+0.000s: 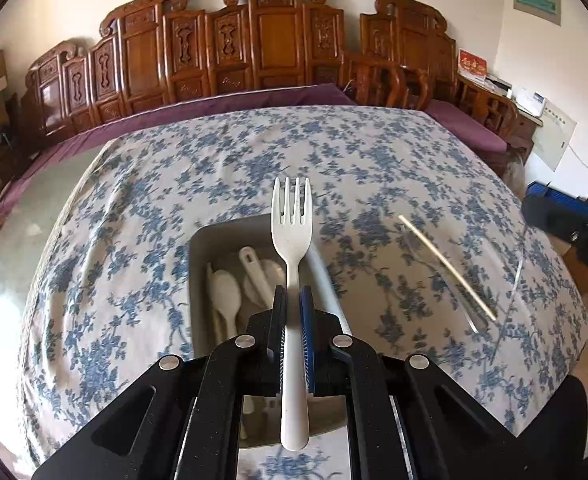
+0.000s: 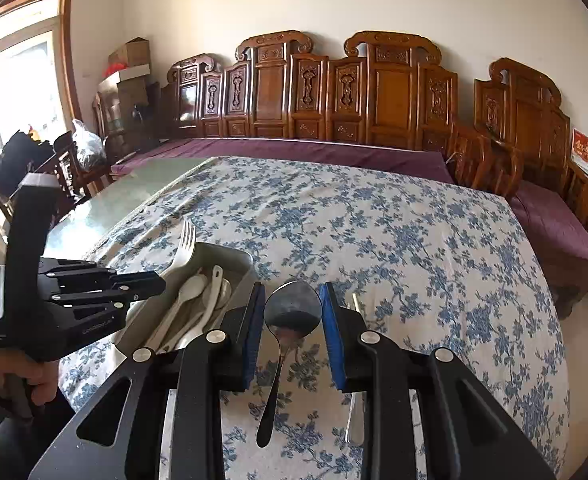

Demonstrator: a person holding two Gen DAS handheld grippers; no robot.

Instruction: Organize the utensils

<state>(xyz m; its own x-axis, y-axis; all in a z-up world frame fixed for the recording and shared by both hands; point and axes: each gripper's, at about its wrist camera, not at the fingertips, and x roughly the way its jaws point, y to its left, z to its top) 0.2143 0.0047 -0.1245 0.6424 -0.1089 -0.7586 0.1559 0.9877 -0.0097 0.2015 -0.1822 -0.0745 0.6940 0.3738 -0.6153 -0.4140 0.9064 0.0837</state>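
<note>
My left gripper [image 1: 292, 302] is shut on a white plastic fork [image 1: 291, 240], held by its handle with the tines pointing away, above a grey tray [image 1: 199, 248] that holds several white spoons [image 1: 225, 292]. In the right wrist view the left gripper [image 2: 161, 282] holds the fork [image 2: 185, 244] over the tray [image 2: 241, 258]. My right gripper [image 2: 291, 304] is open, its pads either side of a metal spoon [image 2: 291, 312] lying on the floral cloth. Whether it touches the spoon I cannot tell.
A pale chopstick [image 1: 446, 268] lies on the cloth [image 1: 374, 152] right of the tray. Another metal utensil [image 2: 354, 420] lies beside the spoon, partly under my right finger. A carved wooden bench [image 2: 334, 92] with a purple cushion stands behind the table. Bare glass tabletop [image 2: 133, 188] shows at far left.
</note>
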